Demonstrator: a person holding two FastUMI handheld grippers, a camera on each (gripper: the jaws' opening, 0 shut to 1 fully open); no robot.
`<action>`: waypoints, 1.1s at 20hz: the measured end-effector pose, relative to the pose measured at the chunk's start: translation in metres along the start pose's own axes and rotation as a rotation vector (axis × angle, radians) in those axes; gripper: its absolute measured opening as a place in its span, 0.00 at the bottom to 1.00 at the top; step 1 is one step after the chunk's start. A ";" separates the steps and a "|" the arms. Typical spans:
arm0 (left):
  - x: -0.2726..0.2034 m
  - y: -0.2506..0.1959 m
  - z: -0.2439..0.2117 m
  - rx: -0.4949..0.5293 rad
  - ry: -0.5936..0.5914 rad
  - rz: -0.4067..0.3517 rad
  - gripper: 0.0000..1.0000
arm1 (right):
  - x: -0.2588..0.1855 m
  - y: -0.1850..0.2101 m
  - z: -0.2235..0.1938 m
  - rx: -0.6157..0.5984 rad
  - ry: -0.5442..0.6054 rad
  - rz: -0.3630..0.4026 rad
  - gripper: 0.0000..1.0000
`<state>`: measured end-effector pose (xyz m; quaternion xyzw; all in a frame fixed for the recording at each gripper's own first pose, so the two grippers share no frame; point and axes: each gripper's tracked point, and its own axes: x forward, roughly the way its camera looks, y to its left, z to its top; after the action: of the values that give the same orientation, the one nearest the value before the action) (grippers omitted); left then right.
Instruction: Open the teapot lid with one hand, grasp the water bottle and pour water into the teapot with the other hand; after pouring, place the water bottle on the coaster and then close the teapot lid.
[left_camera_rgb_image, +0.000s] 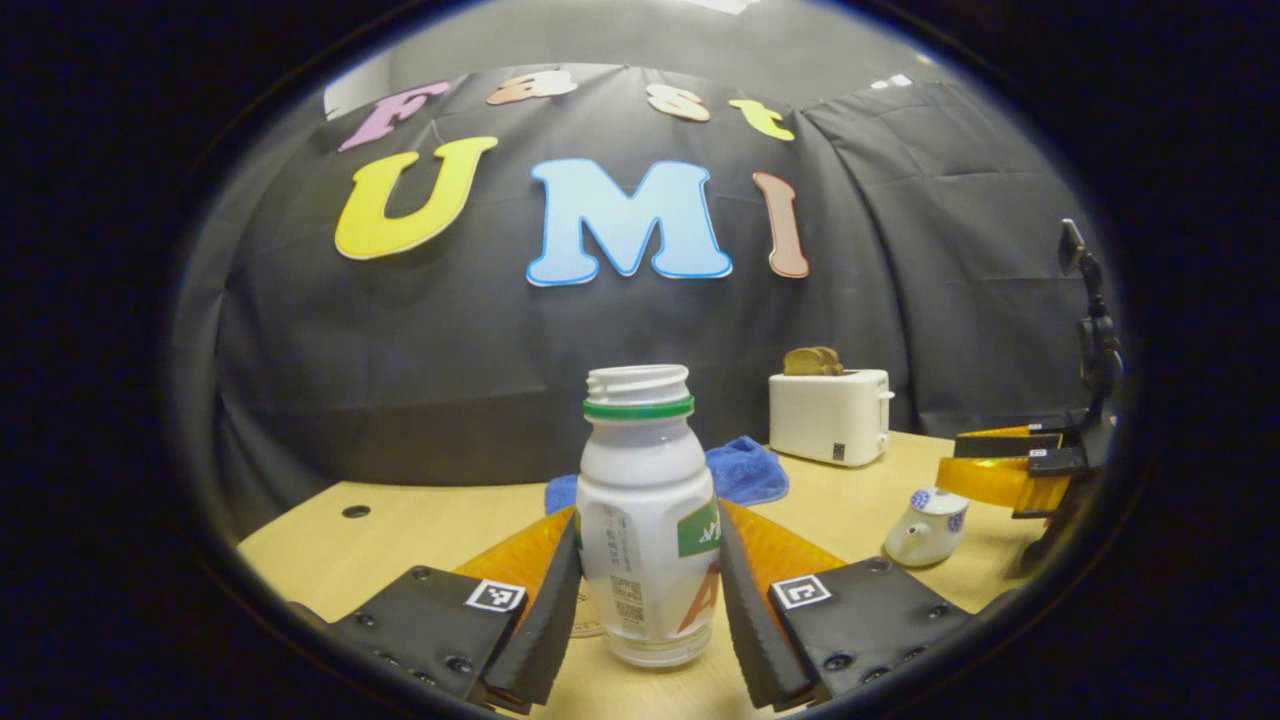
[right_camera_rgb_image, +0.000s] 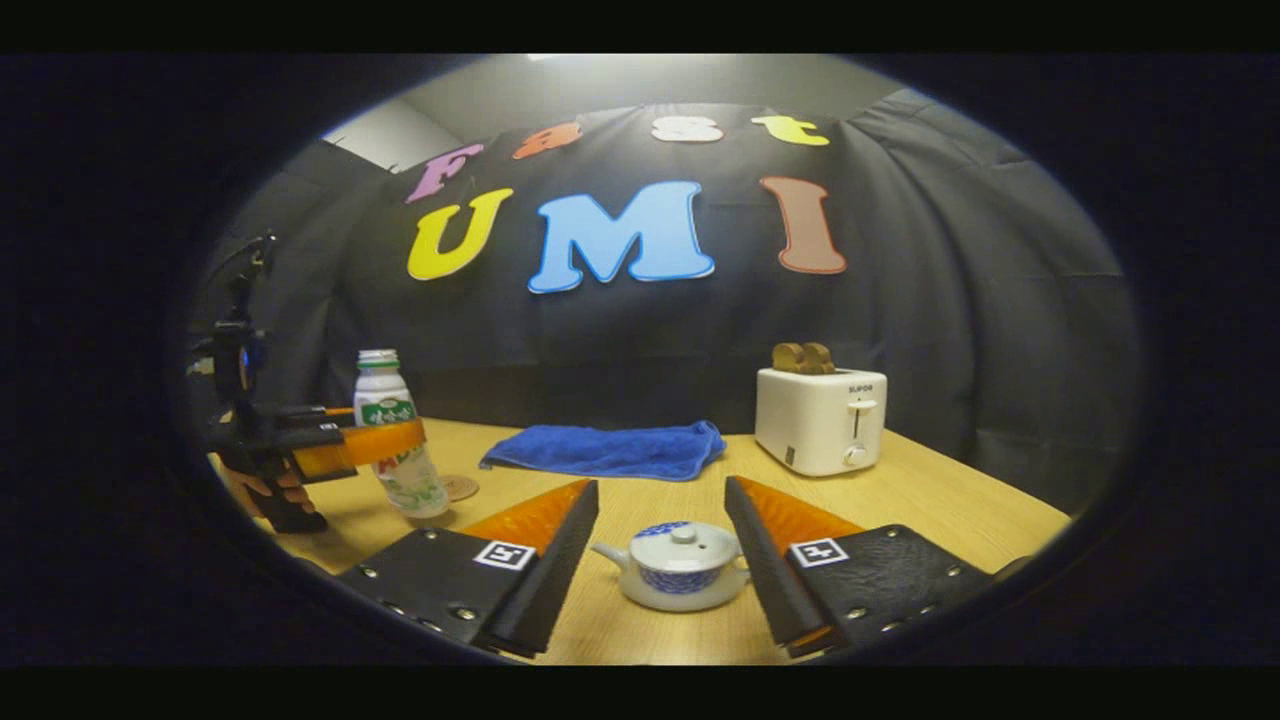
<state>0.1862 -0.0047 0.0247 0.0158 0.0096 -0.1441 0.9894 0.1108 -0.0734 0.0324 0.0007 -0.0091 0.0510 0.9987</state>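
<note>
Left claw (left_camera_rgb_image: 648, 590): fingers apart, straddling the water bottle (left_camera_rgb_image: 647, 520). The bottle stands upright on the counter (left_camera_rgb_image: 400, 530) with its cap off. Whether the fingers touch the bottle's sides I cannot tell; they look just beside it.

Right claw (right_camera_rgb_image: 662, 560): fingers apart, on either side of the teapot (right_camera_rgb_image: 680, 577), clear of it. The lid (right_camera_rgb_image: 683, 545) sits on the pot, spout toward the left finger.

In the right gripper view, a hand (right_camera_rgb_image: 275, 490) holds the left claw at the bottle; a round coaster (right_camera_rgb_image: 460, 487) lies just beside the bottle's base. Blue cloth (right_camera_rgb_image: 610, 450) and toaster (right_camera_rgb_image: 820, 418) with bread in it stand farther back on the counter.
</note>
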 end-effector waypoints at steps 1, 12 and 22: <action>0.001 0.004 -0.002 0.007 0.006 0.011 0.75 | -0.002 0.002 0.004 -0.023 -0.022 -0.004 0.82; 0.055 0.071 -0.012 -0.026 0.035 0.121 0.75 | -0.008 0.011 0.012 -0.045 -0.048 0.013 0.84; 0.072 0.075 -0.018 0.007 0.040 0.130 0.75 | -0.005 0.009 0.006 -0.055 -0.029 0.009 0.84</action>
<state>0.2764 0.0475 0.0076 0.0226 0.0278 -0.0794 0.9962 0.1048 -0.0652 0.0380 -0.0261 -0.0250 0.0552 0.9978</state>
